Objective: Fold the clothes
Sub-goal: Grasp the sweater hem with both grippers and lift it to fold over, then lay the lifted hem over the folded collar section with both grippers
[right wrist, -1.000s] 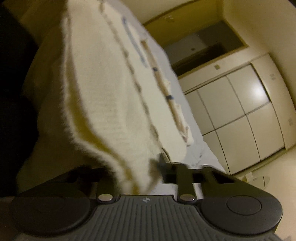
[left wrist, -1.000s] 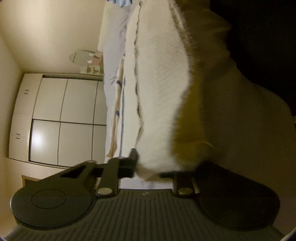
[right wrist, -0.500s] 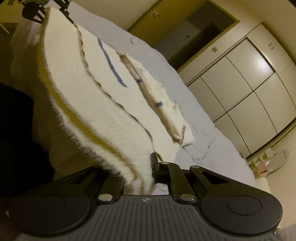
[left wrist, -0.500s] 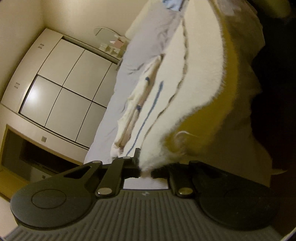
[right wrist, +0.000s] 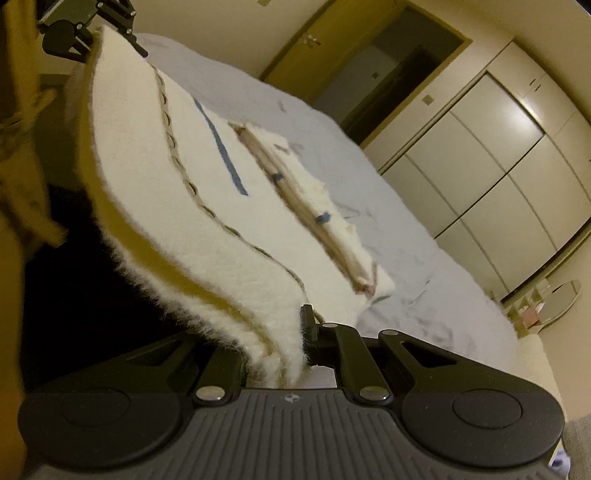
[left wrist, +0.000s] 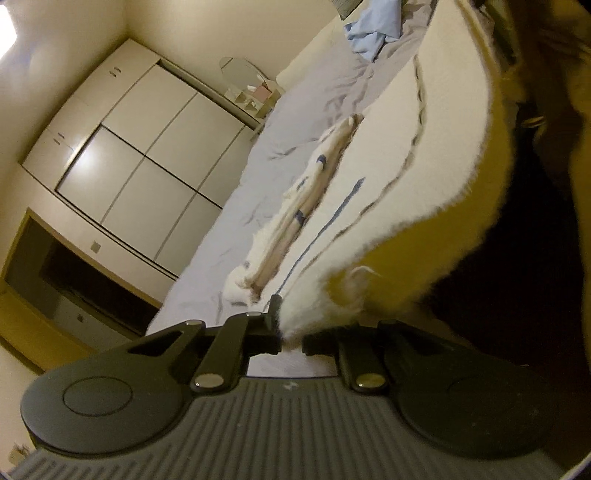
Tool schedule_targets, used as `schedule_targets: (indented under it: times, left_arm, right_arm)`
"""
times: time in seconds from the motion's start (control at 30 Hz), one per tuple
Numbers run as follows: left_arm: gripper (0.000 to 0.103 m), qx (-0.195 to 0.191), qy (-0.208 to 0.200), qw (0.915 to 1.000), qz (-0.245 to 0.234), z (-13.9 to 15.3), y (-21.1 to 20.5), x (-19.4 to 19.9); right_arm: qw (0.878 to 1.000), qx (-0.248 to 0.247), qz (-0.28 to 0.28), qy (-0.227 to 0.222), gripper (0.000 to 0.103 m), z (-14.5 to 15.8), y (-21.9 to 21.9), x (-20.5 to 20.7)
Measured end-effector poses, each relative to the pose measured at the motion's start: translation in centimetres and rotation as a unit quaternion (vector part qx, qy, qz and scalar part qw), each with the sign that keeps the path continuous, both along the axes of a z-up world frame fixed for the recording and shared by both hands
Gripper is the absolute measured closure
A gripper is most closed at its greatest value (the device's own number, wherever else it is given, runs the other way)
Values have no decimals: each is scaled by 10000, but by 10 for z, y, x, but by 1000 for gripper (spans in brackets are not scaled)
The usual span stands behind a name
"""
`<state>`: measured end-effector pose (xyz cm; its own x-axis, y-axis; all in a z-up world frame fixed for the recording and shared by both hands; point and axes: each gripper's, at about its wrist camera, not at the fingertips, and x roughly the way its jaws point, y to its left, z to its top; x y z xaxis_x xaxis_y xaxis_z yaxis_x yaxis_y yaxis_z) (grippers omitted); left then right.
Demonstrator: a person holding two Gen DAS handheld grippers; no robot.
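- Behind the work you see a bed (left wrist: 258,162) spread with a creased pale grey sheet (right wrist: 406,229).
- A crumpled light blue cloth (left wrist: 373,33) lies near the bed's far end in your left view.
- A wall of cream wardrobe doors (right wrist: 491,162) runs beside the bed, with a bright glare on one panel.
- A small round table (right wrist: 561,299) carrying a few small boxes stands by the wardrobe.
- A dark doorway (right wrist: 399,62) opens next to a wooden door (right wrist: 295,48).
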<state>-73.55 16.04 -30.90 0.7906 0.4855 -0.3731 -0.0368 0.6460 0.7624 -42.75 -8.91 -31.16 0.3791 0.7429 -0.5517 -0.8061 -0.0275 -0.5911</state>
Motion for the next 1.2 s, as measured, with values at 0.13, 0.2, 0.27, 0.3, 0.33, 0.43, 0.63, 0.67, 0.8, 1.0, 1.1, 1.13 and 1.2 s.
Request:
schedule_targets:
  times: [0.13, 0.2, 0.27, 0.3, 0.33, 0.43, 0.63, 0.67, 0.8, 1.0, 1.1, 1.13, 1.2]
  left_arm:
    - [94, -315, 15, 9994, 167, 7, 3, -4]
    - [94, -556, 17, 9983, 195, 23, 13, 3]
    - [94, -892, -55, 9957, 251, 44, 35, 20]
    - [94, -1079, -96, 9937, 285, 56, 48, 29]
    - [94, -1265, -138, 9914, 318, 67, 60, 38]
    - [94, -1925, -339, 9793, 534, 96, 113, 80]
    - [93, -3101, -372, 9418, 1248, 91, 230, 193]
    - [92, -3398, -325, 9284, 1469, 80, 250, 210]
    - [89, -4819, -161, 8472, 2229, 28, 318, 250]
    - [86, -6069, -595, 7635, 2126, -1, 357, 241]
    - [93, -5967, -653, 7717, 2102, -1, 355, 241]
    - [95, -5836, -660, 7826, 2064, 2, 352, 242]
    - [96, -5589, -744, 8034, 1917, 11, 347, 245]
  right_arm:
    - [9994, -321, 56, 92, 96, -2, -1, -2]
    - [9990, -407, 118, 131, 96, 5, 8, 7]
    - [9988, -428, 184, 139, 96, 17, 23, 23]
    - [9988, -420, 215, 136, 96, 26, 33, 36]
    - [9989, -382, 239, 141, 96, 36, 40, 46]
    - [9992, -115, 240, 304, 96, 70, 65, 81]
    - [9935, 21, -103, 1136, 96, 92, 159, 198]
    - [9904, -47, -216, 1363, 95, 85, 180, 221]
    - [9599, -548, -865, 2612, 90, 31, 248, 299]
    - [8992, -150, -1296, 4177, 72, -14, 255, 347]
    - [8724, 147, -1358, 4692, 73, -13, 241, 356]
    - [8753, 176, -1364, 4636, 89, -10, 236, 354]
    - [8905, 225, -1369, 4334, 90, -3, 234, 346]
